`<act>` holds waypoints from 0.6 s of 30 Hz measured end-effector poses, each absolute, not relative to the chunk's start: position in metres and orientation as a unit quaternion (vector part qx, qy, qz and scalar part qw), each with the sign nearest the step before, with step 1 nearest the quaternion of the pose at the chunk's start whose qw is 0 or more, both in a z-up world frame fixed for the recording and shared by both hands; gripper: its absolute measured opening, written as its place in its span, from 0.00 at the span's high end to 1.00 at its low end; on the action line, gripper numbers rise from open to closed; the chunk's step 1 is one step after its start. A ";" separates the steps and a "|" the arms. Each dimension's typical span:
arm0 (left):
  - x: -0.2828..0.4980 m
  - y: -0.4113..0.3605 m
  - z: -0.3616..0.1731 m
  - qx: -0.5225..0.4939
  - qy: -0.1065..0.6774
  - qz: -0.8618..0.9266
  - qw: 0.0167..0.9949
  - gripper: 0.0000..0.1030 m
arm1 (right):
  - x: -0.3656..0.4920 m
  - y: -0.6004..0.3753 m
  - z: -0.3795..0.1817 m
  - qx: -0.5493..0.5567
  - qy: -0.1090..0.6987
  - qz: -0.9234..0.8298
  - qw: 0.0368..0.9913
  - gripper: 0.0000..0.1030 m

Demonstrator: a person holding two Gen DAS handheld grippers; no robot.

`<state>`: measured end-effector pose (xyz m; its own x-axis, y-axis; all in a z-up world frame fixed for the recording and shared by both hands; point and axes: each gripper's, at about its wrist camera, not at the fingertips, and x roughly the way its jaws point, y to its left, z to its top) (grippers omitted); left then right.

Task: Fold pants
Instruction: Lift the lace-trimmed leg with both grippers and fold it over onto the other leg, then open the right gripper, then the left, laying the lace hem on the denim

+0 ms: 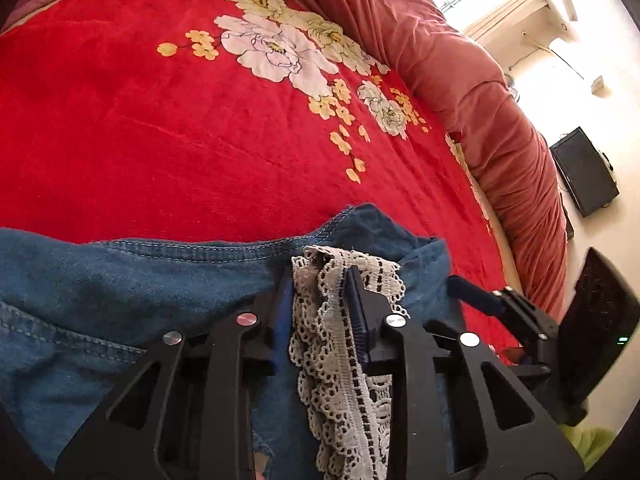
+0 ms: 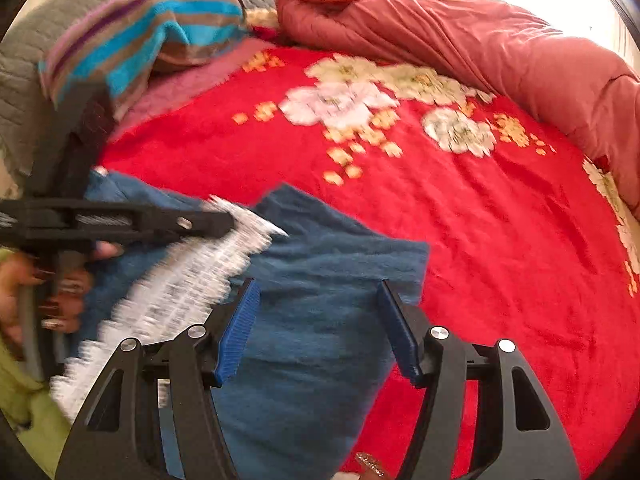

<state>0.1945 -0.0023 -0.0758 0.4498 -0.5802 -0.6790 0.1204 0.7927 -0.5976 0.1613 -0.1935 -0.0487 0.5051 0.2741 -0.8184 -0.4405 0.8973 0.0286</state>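
Blue denim pants (image 1: 120,280) with a white lace trim (image 1: 328,344) lie on a red flowered blanket (image 1: 160,120). My left gripper (image 1: 320,280) is shut on the lace trim at the pants' edge, and the strip runs up between its pads. In the right wrist view the left gripper (image 2: 224,220) comes in from the left, a hand (image 2: 60,292) on its handle, with the lace (image 2: 192,280) trailing under it. My right gripper (image 2: 318,286) stands open just above the folded denim (image 2: 320,248), nothing pinched between its blue pads (image 2: 240,332).
A bunched pink-red duvet (image 2: 480,40) rims the far and right side of the bed. A striped towel (image 2: 160,20) lies at the far left on a grey quilt (image 2: 24,80). A black box (image 1: 584,172) stands on the floor beyond the bed.
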 end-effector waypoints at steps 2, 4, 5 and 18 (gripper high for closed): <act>0.191 0.001 -0.069 -0.244 0.465 -0.216 0.823 0.91 | 0.160 -0.194 -0.051 -0.087 0.456 0.207 0.861 0.42; 0.188 0.004 -0.057 -0.241 0.445 -0.220 0.834 0.91 | 0.157 -0.193 -0.043 -0.081 0.445 0.219 0.865 0.42; 0.187 0.004 -0.047 -0.227 0.432 -0.222 0.844 0.91 | 0.157 -0.192 -0.040 -0.081 0.439 0.224 0.867 0.42; 0.197 0.009 -0.064 -0.181 0.450 -0.181 0.855 0.82 | 0.178 -0.186 -0.063 -0.094 0.457 0.203 0.861 0.42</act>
